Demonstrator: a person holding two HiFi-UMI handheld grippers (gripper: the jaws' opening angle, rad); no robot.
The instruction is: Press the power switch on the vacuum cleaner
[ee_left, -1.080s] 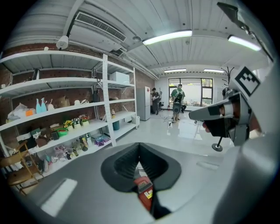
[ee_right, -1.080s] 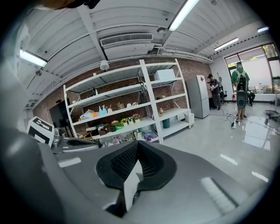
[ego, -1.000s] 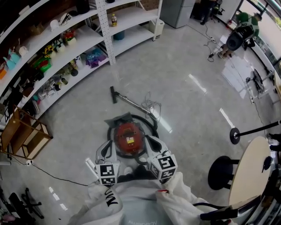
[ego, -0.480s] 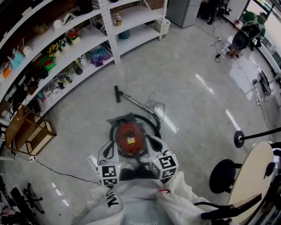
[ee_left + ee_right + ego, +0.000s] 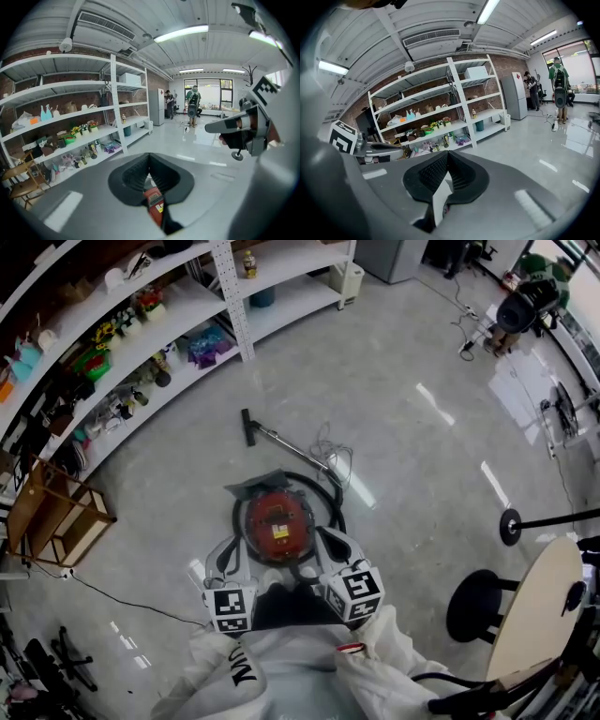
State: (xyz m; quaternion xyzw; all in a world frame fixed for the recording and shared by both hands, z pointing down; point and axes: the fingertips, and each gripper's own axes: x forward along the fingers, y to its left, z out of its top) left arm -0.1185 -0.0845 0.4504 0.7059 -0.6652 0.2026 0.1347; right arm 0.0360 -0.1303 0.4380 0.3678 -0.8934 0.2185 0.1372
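The left tongs (image 5: pixel 228 554) and the right tongs (image 5: pixel 330 549) are both closed, tips together, and grip nothing. They are held side by side over the near edge of the red vacuum cleaner (image 5: pixel 278 524). It sits on the floor (image 5: pixel 422 456) just ahead, between the two.

One vacuum cleaner (image 5: pixel 277 526), one left gripper (image 5: pixel 231 547), one right gripper (image 5: pixel 325 544), one round table (image 5: pixel 539 607), one black stool (image 5: pixel 472 607).

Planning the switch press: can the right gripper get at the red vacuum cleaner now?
Probably yes: the right gripper hangs right beside the vacuum cleaner, jaws together and empty, and nothing visibly blocks the way down.
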